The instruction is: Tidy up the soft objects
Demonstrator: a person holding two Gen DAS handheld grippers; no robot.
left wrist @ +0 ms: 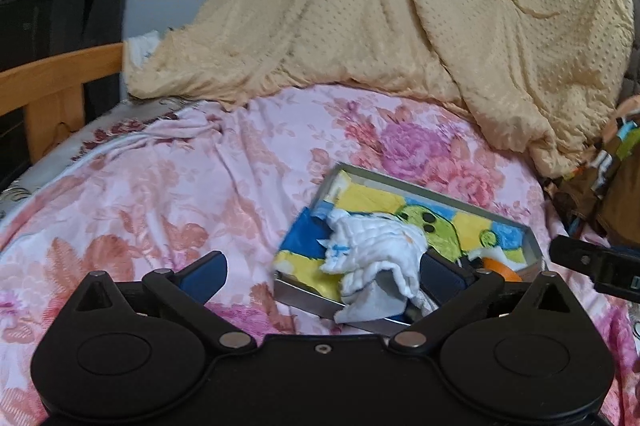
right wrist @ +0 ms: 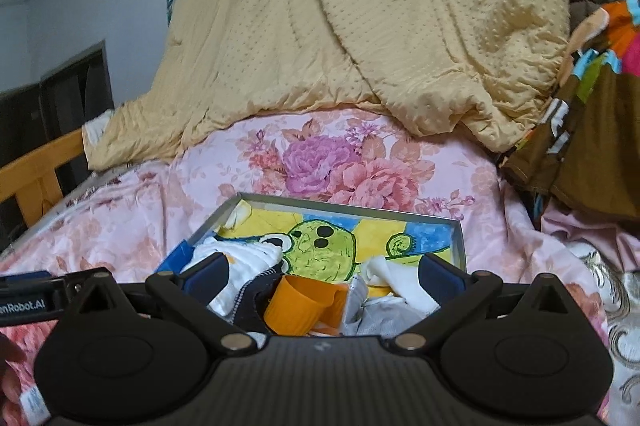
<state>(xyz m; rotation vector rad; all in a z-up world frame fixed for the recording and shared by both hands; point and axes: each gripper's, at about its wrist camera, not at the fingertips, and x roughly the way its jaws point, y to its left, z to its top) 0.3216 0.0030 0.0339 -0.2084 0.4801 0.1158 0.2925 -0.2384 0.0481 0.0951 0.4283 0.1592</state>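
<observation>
Jaws of the left gripper (left wrist: pixel 320 272): spread wide, nothing pressed between the blue pads (left wrist: pixel 206 276), a crumpled white cloth (left wrist: pixel 372 250) lying just past the right-hand pad. Jaws of the right gripper (right wrist: pixel 320 276): likewise spread wide, no pad pressing on anything. Item one: a shallow metal tray (left wrist: pixel 436 191) resting on a pink floral bedsheet (left wrist: pixel 160 194), lined with a cartoon-print towel (right wrist: pixel 324 246) (green figure on yellow and blue). Item two: the white cloth, bunched in the tray's near left part and spilling over its front rim. Item three: an orange plastic cup (right wrist: pixel 304 306), tipped on its side at the tray's near edge, sitting between the right gripper's fingers without contact to either. Item four: further white and grey cloths (right wrist: pixel 384 286) beside the cup. Behind the tray, a tan dotted quilt (right wrist: pixel 380 26) heaped high; to the right, a brown patterned blanket (right wrist: pixel 592 146); far left, a wooden bed rail (left wrist: pixel 60 82).
</observation>
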